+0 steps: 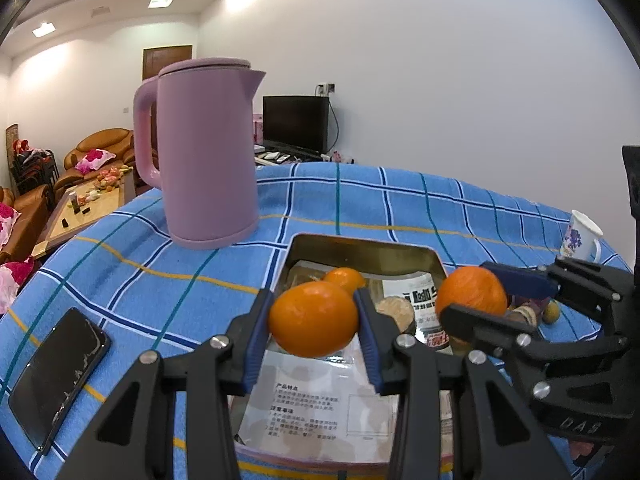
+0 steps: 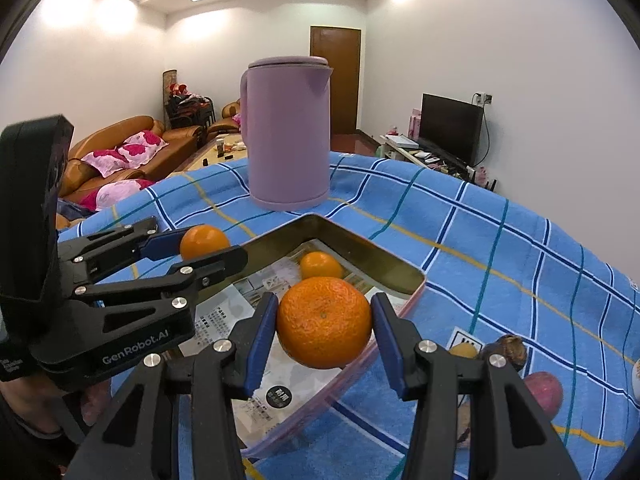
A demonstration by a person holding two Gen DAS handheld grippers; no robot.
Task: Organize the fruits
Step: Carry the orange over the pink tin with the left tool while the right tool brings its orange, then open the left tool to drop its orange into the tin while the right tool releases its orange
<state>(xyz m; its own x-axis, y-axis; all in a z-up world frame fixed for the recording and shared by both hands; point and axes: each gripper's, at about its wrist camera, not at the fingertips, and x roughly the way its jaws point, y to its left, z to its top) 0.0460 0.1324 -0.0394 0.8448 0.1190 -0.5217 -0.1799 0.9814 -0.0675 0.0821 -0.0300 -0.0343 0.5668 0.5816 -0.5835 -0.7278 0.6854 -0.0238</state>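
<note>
I have two oranges lifted above the tin [image 1: 362,249] — one clamped in my left gripper [image 1: 314,320], one [image 2: 324,328] in my right gripper [image 2: 325,330]. A third orange [image 2: 321,265] lies inside the tin, on printed paper. One pink kettle [image 1: 208,152] stands just behind the tin; one phone [image 1: 60,376] lies left of it, one mug [image 1: 580,236] right.

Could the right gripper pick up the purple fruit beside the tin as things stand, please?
Probably not yet: the right gripper is shut on an orange. The purple fruit lies uncovered on the cloth, so releasing first should free the way.
</note>
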